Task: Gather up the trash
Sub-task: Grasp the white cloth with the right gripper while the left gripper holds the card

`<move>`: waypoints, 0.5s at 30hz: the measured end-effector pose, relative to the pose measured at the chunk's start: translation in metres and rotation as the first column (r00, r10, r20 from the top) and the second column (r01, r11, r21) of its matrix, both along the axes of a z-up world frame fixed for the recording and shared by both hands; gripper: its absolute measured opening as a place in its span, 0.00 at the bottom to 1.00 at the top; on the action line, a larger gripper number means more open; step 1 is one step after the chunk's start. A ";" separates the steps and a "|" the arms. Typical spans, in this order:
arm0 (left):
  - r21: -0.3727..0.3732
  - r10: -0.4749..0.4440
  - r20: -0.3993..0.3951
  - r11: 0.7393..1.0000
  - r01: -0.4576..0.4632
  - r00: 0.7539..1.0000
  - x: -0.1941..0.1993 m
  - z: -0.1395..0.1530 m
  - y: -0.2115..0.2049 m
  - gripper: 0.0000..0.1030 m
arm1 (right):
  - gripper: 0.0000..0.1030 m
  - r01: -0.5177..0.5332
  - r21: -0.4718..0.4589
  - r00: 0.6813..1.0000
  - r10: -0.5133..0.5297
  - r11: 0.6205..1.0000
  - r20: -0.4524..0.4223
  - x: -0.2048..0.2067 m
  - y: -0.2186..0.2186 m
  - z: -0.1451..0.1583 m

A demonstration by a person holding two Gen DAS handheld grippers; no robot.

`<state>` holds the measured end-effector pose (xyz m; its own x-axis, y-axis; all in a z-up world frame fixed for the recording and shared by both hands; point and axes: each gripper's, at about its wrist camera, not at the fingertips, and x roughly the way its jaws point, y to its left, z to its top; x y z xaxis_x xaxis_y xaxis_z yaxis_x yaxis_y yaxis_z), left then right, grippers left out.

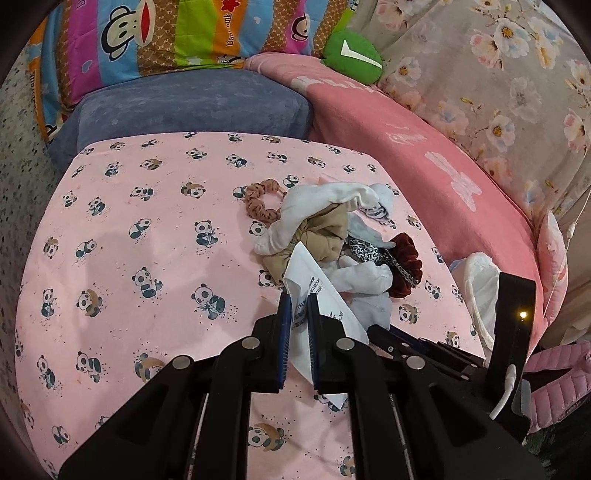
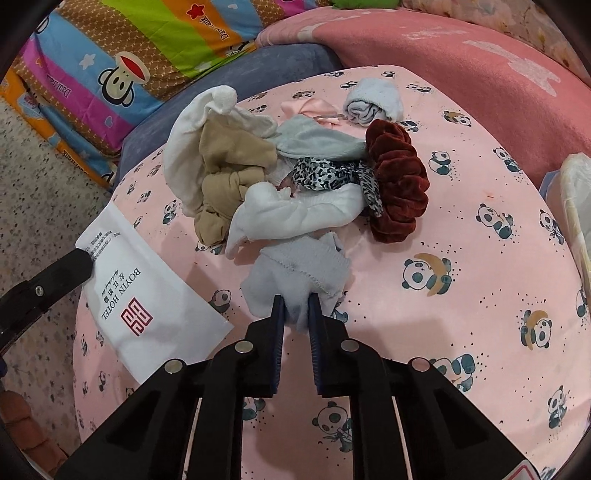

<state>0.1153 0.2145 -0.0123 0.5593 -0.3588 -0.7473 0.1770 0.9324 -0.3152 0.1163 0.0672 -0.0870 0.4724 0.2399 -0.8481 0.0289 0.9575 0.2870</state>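
Note:
A heap of small cloth items lies on the pink panda-print cover point(image 2: 461, 280): white socks point(image 2: 295, 210), a tan cloth point(image 2: 229, 173), a leopard-print band point(image 2: 325, 173), a dark red scrunchie point(image 2: 399, 181) and a grey sock point(image 2: 299, 269). My left gripper point(image 1: 298, 299) is shut on a white paper bag point(image 1: 325, 302), printed "BOYIN HOTEL" in the right wrist view point(image 2: 147, 295). My right gripper point(image 2: 295, 301) is shut on the near end of the grey sock. The right gripper's body shows at the lower right of the left wrist view point(image 1: 509, 332).
A brown scrunchie point(image 1: 262, 201) lies left of the heap. A rolled pale sock point(image 2: 373, 99) and a pink bow point(image 2: 310, 109) lie behind it. A blue cushion point(image 1: 192, 107), a pink blanket point(image 1: 406, 147), a striped cartoon quilt point(image 1: 166, 33) and a white plastic bag point(image 1: 480, 280) surround the cover.

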 end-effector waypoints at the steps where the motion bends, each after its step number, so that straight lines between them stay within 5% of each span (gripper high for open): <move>1: 0.000 -0.003 0.001 1.000 0.003 1.000 -0.001 0.001 -0.001 0.09 | 0.12 -0.001 0.003 1.000 0.001 1.000 0.007 -0.003 0.000 0.003; 15: 0.004 -0.104 0.076 0.995 0.104 0.992 -0.010 0.043 -0.063 0.09 | 0.10 0.096 -0.008 0.980 -0.093 0.995 0.174 -0.053 -0.056 0.076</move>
